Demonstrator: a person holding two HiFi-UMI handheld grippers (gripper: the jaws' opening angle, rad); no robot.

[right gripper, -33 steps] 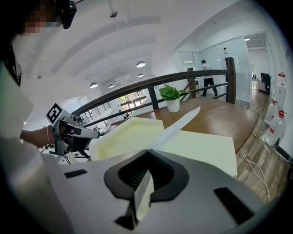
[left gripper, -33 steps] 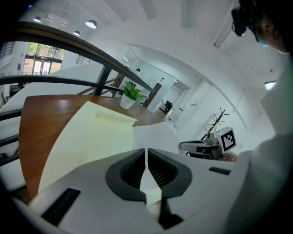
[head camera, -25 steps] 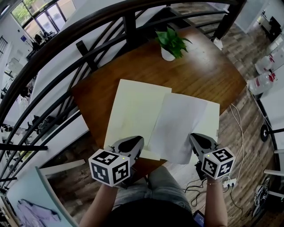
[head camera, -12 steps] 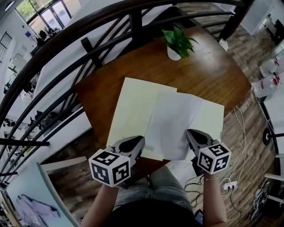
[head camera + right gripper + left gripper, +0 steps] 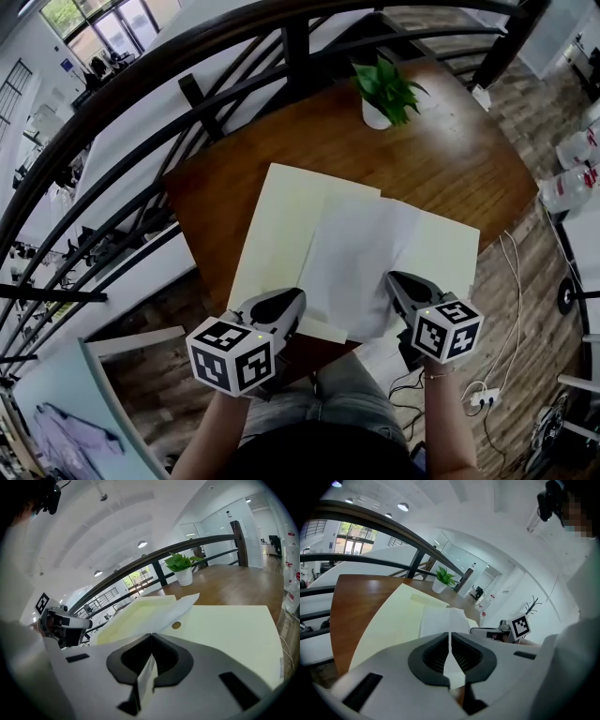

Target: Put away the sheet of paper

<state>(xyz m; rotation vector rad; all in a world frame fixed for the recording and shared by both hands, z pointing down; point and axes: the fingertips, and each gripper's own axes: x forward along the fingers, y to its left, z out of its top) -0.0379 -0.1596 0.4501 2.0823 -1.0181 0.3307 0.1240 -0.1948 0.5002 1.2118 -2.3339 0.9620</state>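
Note:
A white sheet of paper (image 5: 361, 262) lies across an open pale yellow folder (image 5: 277, 234) on the brown wooden table (image 5: 309, 141). My left gripper (image 5: 289, 302) is shut on the sheet's near left corner, and a thin white edge runs between its jaws (image 5: 450, 641). My right gripper (image 5: 401, 286) is shut on the sheet's near right edge (image 5: 151, 644). In the right gripper view the sheet (image 5: 178, 609) bulges up over the folder (image 5: 225, 630), beside a small round fastener (image 5: 176, 625).
A potted green plant (image 5: 384, 94) stands at the table's far side. A dark curved railing (image 5: 187, 47) runs behind the table. Cables and a power strip (image 5: 483, 398) lie on the wood floor at the right. The table's near edge is just under both grippers.
My right gripper has moved left with the sheet's edge, so the sheet now sits further left over the folder and bulges. The left gripper has stayed put.

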